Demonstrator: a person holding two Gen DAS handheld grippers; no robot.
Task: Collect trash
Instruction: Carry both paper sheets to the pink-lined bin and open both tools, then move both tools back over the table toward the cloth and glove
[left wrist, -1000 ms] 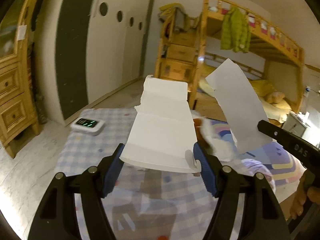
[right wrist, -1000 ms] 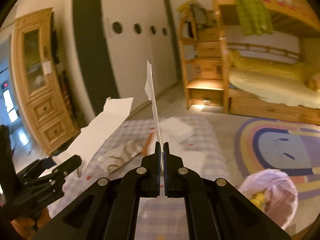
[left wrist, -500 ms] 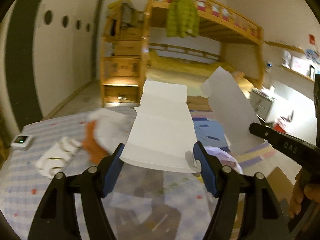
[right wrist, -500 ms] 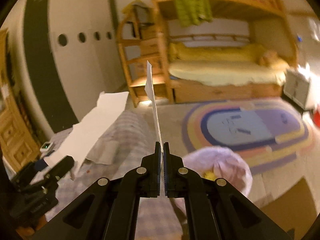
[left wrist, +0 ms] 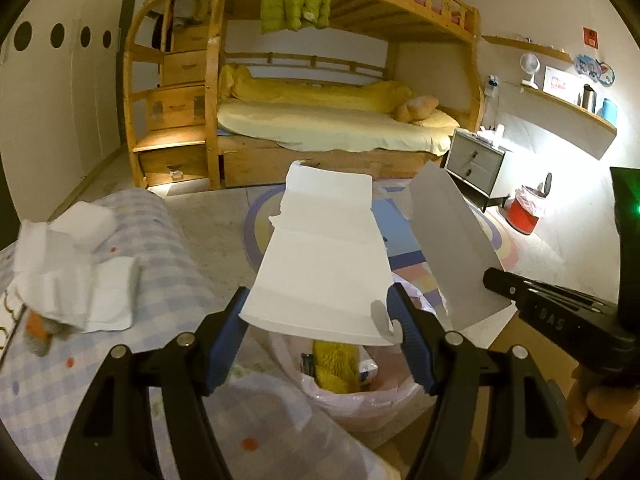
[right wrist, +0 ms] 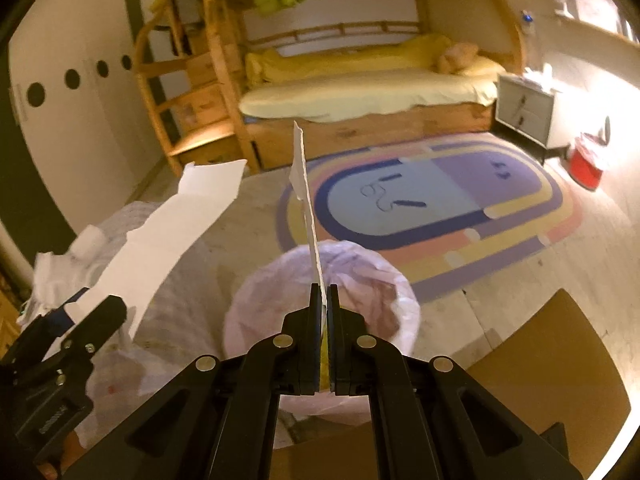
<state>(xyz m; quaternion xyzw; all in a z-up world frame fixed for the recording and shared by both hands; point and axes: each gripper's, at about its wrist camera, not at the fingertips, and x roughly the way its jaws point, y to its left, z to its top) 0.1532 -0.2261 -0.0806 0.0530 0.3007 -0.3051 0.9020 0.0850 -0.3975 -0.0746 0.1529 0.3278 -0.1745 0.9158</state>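
Observation:
My left gripper (left wrist: 320,320) is shut on a wide folded white paper sheet (left wrist: 324,256), held edge to edge between the blue pads. It also shows in the right wrist view (right wrist: 172,232). My right gripper (right wrist: 323,300) is shut on a thin white paper strip (right wrist: 306,196), seen edge-on; in the left wrist view this strip (left wrist: 448,248) stands at the right. Both papers hang above a pink-lined trash bin (right wrist: 360,276), which holds yellow trash (left wrist: 334,368).
A checkered tablecloth (left wrist: 168,248) at the left carries crumpled white tissues (left wrist: 68,272) and an orange scrap (left wrist: 34,326). A brown cardboard piece (right wrist: 552,368) lies on the floor right of the bin. A colourful rug (right wrist: 432,208), bunk bed (left wrist: 328,120) and red bin (left wrist: 522,216) stand beyond.
Both grippers have swung right from over the table to above the pink-lined bin, each holding its paper. The table slid to the left of both views.

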